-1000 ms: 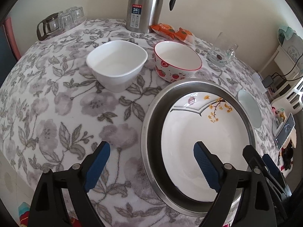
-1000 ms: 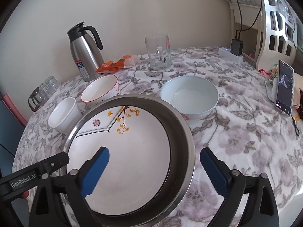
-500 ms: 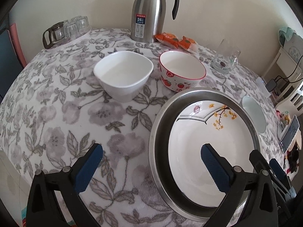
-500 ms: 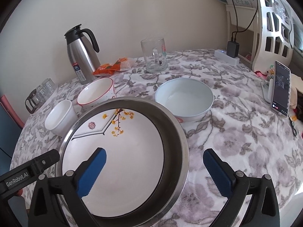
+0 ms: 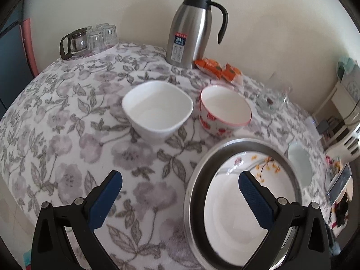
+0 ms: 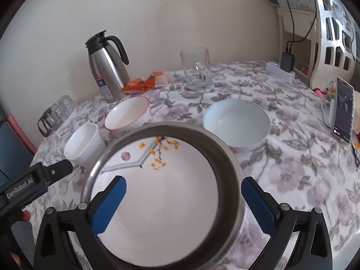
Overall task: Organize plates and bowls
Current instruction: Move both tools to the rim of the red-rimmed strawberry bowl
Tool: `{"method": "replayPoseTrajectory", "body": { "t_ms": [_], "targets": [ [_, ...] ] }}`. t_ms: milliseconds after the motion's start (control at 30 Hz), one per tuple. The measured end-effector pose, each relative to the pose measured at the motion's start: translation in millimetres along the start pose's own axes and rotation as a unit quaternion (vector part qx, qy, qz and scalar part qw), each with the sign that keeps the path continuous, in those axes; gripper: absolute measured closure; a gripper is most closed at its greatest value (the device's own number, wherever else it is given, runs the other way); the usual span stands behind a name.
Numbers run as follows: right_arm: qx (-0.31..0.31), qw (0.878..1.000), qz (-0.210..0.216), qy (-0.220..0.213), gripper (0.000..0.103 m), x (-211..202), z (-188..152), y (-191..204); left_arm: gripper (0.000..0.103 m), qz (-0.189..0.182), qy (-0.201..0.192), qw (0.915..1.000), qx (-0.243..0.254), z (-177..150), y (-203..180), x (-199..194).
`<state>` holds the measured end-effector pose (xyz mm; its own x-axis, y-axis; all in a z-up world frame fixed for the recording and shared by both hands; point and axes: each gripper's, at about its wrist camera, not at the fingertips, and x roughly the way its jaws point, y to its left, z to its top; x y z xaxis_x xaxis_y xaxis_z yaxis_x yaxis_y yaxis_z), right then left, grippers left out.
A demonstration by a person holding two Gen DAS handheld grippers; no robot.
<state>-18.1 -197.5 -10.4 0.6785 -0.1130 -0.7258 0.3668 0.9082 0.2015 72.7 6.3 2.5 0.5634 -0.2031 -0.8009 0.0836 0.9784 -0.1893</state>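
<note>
A steel plate (image 5: 247, 142) holds a white plate with yellow flowers (image 5: 225, 213) near the table's front. My left gripper (image 5: 180, 200) is open, its right finger above the white plate and its left finger over the cloth. My right gripper (image 6: 183, 204) is open too and astride the steel plate's (image 6: 168, 127) right rim, touching nothing; the white plate (image 6: 168, 191) lies under its left finger. Beyond stand a white square bowl (image 5: 157, 110), a strawberry-patterned bowl (image 5: 225, 110) and a pale blue bowl (image 6: 236, 123). The left gripper's black body (image 6: 33, 180) shows at the left of the right wrist view.
A steel kettle (image 5: 191, 33), orange snack packets (image 5: 216, 67) and a glass mug (image 6: 198, 69) stand at the back by the wall. A glass teapot with cups (image 5: 87, 40) sits at the far left edge. A phone (image 6: 344, 110) and a charger (image 6: 286, 60) are at the right.
My left gripper has risen and drawn back from the steel plate, its jaws a little wider, and more of the kettle and wall shows. The right gripper has barely moved.
</note>
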Motion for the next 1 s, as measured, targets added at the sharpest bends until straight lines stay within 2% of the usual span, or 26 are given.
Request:
{"method": "replayPoseTrajectory", "body": {
  "t_ms": [200,300,433,567,767,1000],
  "targets": [
    [0.000,1.000,0.003,-0.011,0.000,8.3,14.5,9.6,0.000,-0.013,-0.012,0.9998,-0.007,19.1,0.3,2.0],
    [0.003,1.000,0.001,-0.018,0.000,14.1,21.5,12.3,0.000,-0.032,-0.005,0.9992,-0.023,27.3,1.6,9.3],
    [0.000,1.000,-0.001,-0.030,0.000,19.1,31.7,17.4,0.000,-0.032,-0.001,0.9991,-0.026,40.0,-1.1,18.3],
    [-0.011,0.999,-0.005,-0.032,0.000,24.8,46.0,23.6,0.000,-0.025,-0.013,0.9991,-0.031,55.3,-0.3,21.9],
    [0.002,1.000,-0.009,-0.014,0.000,36.6,69.8,21.6,0.000,-0.017,-0.006,0.9991,-0.038,79.6,4.1,34.6],
    [0.014,1.000,-0.003,-0.006,0.000,54.2,88.3,15.0,0.000,0.009,0.012,0.9998,-0.012,103.7,-3.3,48.4]
  ]
}}
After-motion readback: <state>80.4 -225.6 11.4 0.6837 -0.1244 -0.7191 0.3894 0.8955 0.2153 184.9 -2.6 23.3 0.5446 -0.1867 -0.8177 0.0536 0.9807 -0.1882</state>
